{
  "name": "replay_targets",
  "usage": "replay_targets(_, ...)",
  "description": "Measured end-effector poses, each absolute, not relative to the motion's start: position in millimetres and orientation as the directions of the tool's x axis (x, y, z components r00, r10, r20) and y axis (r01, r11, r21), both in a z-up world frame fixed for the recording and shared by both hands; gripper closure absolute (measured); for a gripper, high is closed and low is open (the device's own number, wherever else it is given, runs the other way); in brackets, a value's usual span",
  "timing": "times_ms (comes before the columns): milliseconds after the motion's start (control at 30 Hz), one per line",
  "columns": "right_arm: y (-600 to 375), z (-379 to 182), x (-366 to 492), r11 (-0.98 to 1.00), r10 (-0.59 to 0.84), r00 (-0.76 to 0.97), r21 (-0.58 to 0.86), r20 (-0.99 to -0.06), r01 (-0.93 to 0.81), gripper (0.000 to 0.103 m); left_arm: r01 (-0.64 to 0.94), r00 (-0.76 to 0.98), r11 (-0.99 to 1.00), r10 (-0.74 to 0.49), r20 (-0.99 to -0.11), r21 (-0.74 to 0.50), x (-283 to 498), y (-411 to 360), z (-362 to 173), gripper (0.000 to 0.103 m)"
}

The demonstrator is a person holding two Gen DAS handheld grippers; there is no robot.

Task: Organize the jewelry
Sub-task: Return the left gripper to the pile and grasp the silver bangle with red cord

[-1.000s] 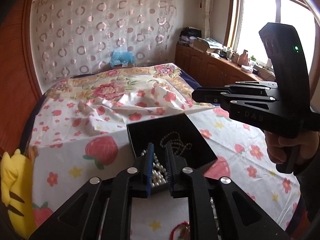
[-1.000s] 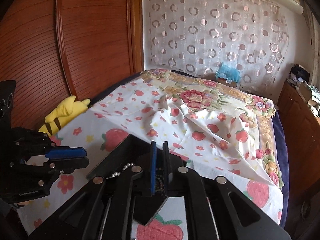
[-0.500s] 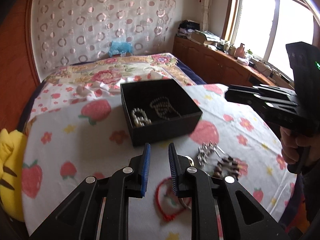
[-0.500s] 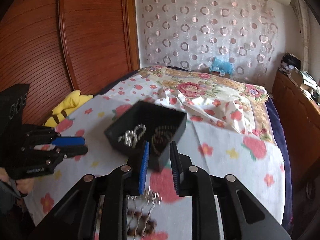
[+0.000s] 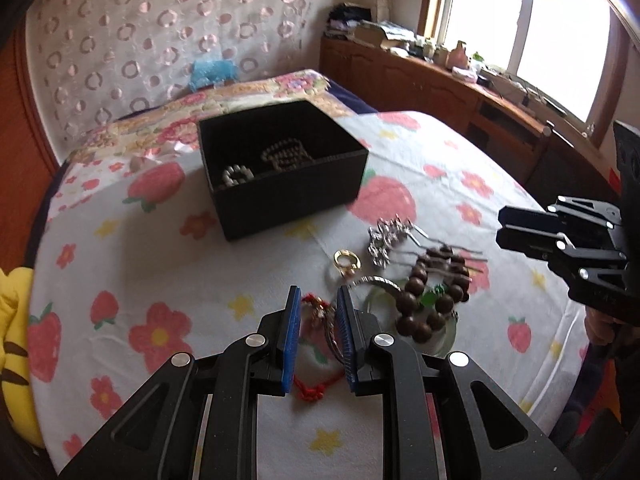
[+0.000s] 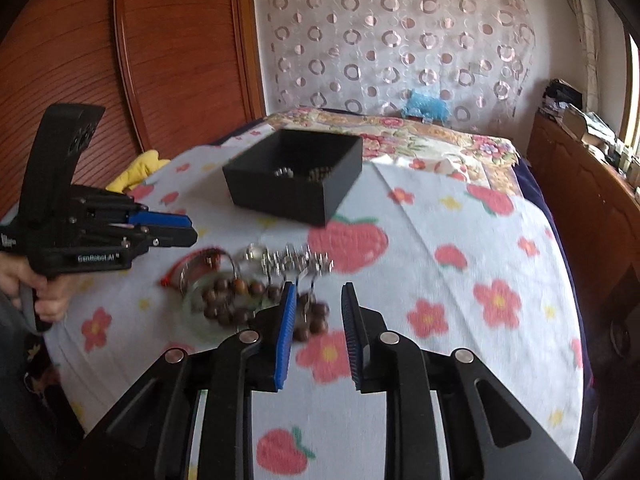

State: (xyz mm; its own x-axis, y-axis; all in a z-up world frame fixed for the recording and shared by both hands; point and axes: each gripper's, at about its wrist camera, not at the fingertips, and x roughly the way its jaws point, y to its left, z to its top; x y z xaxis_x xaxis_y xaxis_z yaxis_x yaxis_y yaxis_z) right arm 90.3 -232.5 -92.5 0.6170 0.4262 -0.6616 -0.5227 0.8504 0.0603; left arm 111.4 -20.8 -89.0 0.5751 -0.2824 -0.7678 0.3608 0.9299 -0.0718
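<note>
A black open box stands on the bed and holds pearl and bead strands; it also shows in the right wrist view. In front of it lies loose jewelry: a red cord bracelet, a gold ring, silver hairpins and a brown bead bracelet. My left gripper is open and empty just above the red cord. My right gripper is open and empty above the brown beads.
The bed has a white sheet with strawberries and flowers. A yellow plush toy lies at the left edge. A wooden cabinet stands under the window and a wooden wardrobe on the other side.
Both grippers have pulled back from over the box and come down toward the loose jewelry. Both jaws have opened wider.
</note>
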Motion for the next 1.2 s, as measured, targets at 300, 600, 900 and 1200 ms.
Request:
replay_targets(300,-246,-107,80,0.861,0.434,0.608,0.108,-0.665,-0.497,0.077,0.398,0.539,0.917,-0.259,-0.801,-0.029,125,-38,-100,0.087)
replay_targets(600,-232,-110,74,0.839,0.457,0.582,0.109,-0.672,-0.533,0.077,0.412,0.551,0.911,-0.244,-0.798,0.006,120,-40,-100,0.096)
replay_targets(900,-221,-112,70,0.826,0.469,0.57,0.108,-0.675,-0.552,0.077,0.357,0.629,0.934,-0.224,-0.744,0.021,98,-27,-85,0.099)
replay_targets(1200,-194,-108,64,0.781,0.508,0.536,0.099,-0.674,-0.616,0.077,0.338,0.65,0.941,-0.209,-0.73,0.032,84,-20,-84,0.1)
